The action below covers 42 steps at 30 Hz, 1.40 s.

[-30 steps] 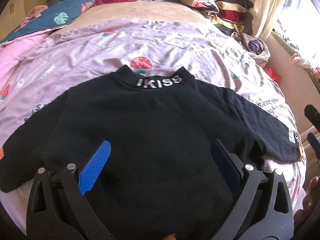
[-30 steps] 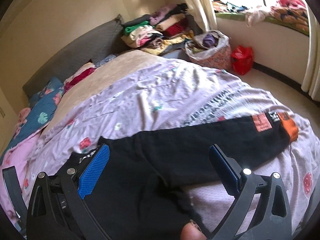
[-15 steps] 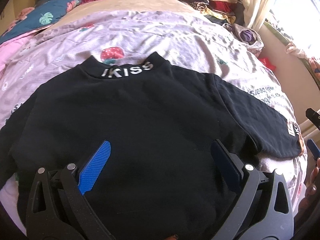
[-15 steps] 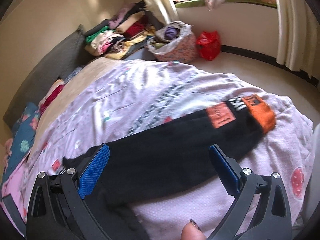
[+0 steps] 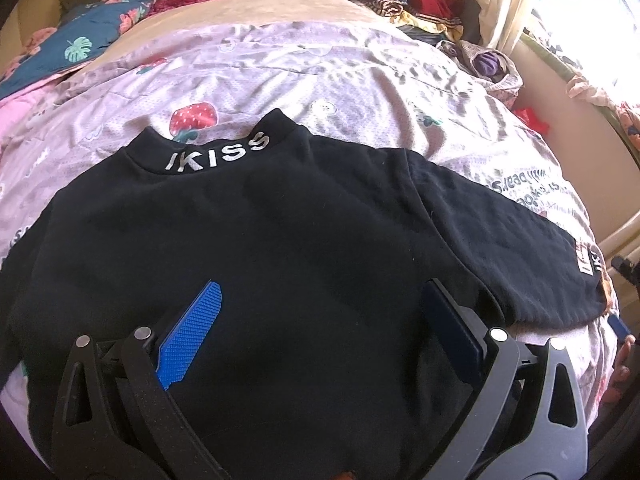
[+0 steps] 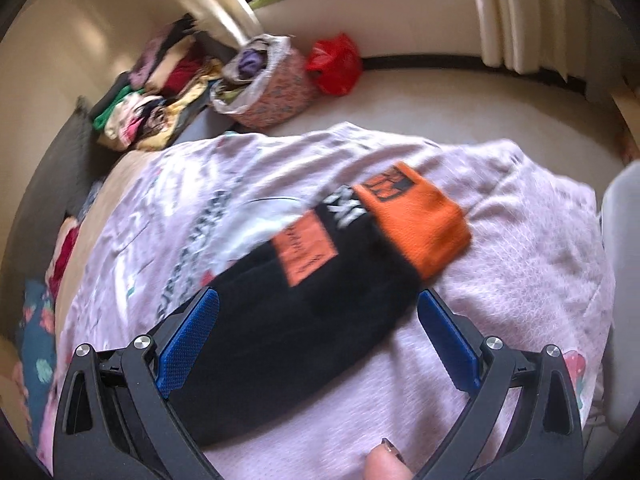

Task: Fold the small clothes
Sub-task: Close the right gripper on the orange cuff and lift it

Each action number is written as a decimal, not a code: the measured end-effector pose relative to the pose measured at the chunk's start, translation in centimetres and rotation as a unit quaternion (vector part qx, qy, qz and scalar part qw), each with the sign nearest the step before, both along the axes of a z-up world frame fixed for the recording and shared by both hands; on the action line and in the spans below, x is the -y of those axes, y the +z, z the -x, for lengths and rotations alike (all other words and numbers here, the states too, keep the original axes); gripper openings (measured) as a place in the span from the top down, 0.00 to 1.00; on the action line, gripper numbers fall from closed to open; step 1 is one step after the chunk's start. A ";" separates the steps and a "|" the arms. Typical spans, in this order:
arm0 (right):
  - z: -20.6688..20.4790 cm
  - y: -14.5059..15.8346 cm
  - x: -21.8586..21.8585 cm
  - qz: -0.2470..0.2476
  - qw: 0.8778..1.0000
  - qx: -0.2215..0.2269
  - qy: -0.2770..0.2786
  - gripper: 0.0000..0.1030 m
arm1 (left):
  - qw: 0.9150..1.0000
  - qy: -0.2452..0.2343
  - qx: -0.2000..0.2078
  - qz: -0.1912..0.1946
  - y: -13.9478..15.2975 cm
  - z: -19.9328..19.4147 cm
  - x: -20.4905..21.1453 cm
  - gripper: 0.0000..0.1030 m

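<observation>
Bed sheet (image 5: 360,80), pale pink with strawberry print, filled most of both views. Black sweater (image 5: 260,248) lay flat on it, spread across the centre and lower half of the left wrist view, collar with white "IKISS" lettering toward the upper middle. Its sleeve (image 6: 304,304) ran diagonally through the centre of the right wrist view, ending in an orange cuff (image 6: 420,220) right of centre, with an orange patch just below-left of the cuff.

Pile of folded clothes (image 6: 156,92) sat upper left in the right view, cloth basket (image 6: 268,92) beside it, red bag (image 6: 336,64) just right of the basket.

Left gripper (image 5: 320,320): jaws spread wide over the sweater body, nothing clamped. Right gripper (image 6: 318,332): jaws spread wide, straddling the sleeve, not clamped on it. Right view was motion-blurred.
</observation>
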State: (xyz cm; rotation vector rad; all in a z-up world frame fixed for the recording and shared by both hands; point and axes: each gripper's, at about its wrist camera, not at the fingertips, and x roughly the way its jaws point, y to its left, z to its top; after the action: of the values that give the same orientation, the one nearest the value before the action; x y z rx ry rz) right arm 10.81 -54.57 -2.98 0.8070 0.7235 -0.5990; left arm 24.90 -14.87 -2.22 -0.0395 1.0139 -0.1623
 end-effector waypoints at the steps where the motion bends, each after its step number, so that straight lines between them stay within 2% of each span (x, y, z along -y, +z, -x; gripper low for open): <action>1: -0.1 -0.4 0.3 -0.008 1.000 -0.001 -0.002 0.04 | 1.000 0.001 -0.001 0.000 -0.1 -0.1 0.0 0.09; 4: -0.5 -1.5 1.0 -0.017 1.000 -0.006 -0.005 0.05 | 1.000 0.001 -0.002 0.000 -0.2 -0.1 0.0 0.09; 7: -0.8 -2.6 2.2 -0.043 0.999 -0.004 -0.018 0.18 | 1.000 0.003 -0.006 0.001 -0.5 0.0 -0.5 0.09; 9: -0.6 -3.4 3.3 -0.069 0.997 0.014 -0.029 0.26 | 1.000 0.006 -0.009 0.002 -0.6 0.1 -0.8 0.09; 12: -0.1 -3.5 3.8 -0.081 0.996 0.031 -0.036 0.55 | 1.000 0.009 -0.007 0.000 -0.2 0.0 -1.6 0.09; 13: 0.1 -3.4 4.0 -0.087 0.995 0.043 -0.036 0.71 | 1.000 0.008 -0.005 -0.001 0.1 -0.1 -1.9 0.09; 14: 0.3 -3.1 3.9 -0.091 0.994 0.058 -0.034 0.81 | 1.000 0.008 -0.001 -0.004 0.6 -0.2 -2.1 0.09; 17: 0.5 -1.1 2.8 -0.079 0.992 0.099 -0.001 0.86 | 1.000 0.012 0.015 -0.005 2.2 -0.4 -3.0 0.09; 24: 0.0 4.5 -1.4 -0.022 0.981 0.168 0.097 0.89 | 0.999 0.019 0.034 0.037 5.0 -0.2 -5.1 0.09; 26: 0.0 5.9 -2.7 -0.005 0.975 0.183 0.124 0.89 | 0.997 0.015 0.042 0.060 5.6 0.2 -5.7 0.09; 32: 0.0 9.2 -7.1 0.037 0.954 0.217 0.203 0.89 | 0.994 0.018 0.050 0.092 7.0 0.9 -7.0 0.09; 42: -1.1 12.0 -14.3 0.081 0.918 0.239 0.307 0.89 | 0.987 0.033 0.065 0.141 8.6 2.2 -10.3 0.09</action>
State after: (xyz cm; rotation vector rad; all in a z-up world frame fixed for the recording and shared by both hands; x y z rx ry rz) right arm 11.95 -40.24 8.99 0.4975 0.4282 0.1114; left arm 22.72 -4.61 6.43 -0.3160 0.8532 -0.2427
